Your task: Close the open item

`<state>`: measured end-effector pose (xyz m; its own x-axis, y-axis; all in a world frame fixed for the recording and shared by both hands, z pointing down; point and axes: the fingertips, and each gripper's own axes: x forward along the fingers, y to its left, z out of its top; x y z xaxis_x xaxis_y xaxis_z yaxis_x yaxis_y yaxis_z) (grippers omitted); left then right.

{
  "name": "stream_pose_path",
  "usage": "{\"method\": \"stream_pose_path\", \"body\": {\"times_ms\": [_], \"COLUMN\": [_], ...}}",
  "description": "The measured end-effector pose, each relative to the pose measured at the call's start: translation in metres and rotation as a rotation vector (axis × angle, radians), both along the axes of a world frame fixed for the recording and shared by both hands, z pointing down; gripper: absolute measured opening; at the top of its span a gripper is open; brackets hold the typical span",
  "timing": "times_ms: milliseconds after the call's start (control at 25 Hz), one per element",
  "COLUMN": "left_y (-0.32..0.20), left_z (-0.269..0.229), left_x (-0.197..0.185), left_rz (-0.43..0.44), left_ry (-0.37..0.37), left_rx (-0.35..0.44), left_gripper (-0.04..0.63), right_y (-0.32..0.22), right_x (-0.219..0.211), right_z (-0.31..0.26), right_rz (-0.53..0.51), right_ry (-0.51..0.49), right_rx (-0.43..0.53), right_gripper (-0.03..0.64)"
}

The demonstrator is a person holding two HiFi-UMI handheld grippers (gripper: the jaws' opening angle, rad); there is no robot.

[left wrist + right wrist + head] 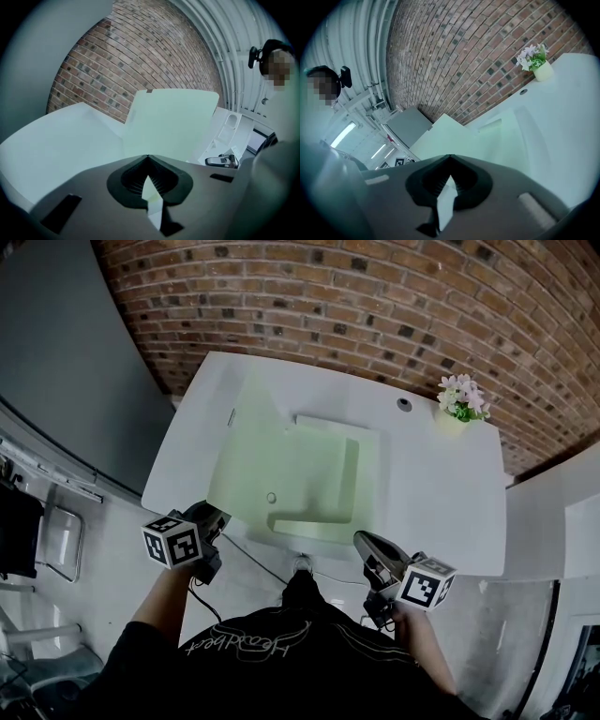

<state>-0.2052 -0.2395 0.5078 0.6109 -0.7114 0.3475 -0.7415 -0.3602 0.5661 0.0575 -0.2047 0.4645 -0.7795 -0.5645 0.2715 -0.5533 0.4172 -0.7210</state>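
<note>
Our left tool (216,518) and right tool (366,542) hover pinched closed, nothing held, at the table (441,502) edge, the pale green open box (309,474) dead ahead between them, its raised flap (168,122) leftward, so we judge the left nearer

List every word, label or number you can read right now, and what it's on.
Person's black top: white cursive script, upside down in the head view, too distorted to read.
The marker cube on the left gripper and the one on the right gripper: black-and-white square patterns, no words.
Square marker far behind, right gripper view: too small to read.
Pale green box, white table: no print visible.
</note>
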Motion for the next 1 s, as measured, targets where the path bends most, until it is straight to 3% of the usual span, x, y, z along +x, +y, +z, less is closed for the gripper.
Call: {"method": "stream_pose_path", "body": {"times_ms": [280,1000], "left_y": [-0.008,-0.032], "left_z": [-0.008,-0.016], "left_x": [0.010,0.036], "left_rz": [0.029,0.082], "left_ry": [0.019,0.025], "left_rx": [0.015,0.027], "left_gripper": [0.003,0.003], "right_y": [-0.011,-0.036], "right_x": [0.002,0.037], "right_z": [0.005,0.051], "right_rz": [0.004,0.047], "right_ry": [-0.031,0.048], "right_rx": [-0.010,-0.076], "right_gripper": [0.003,0.003]}}
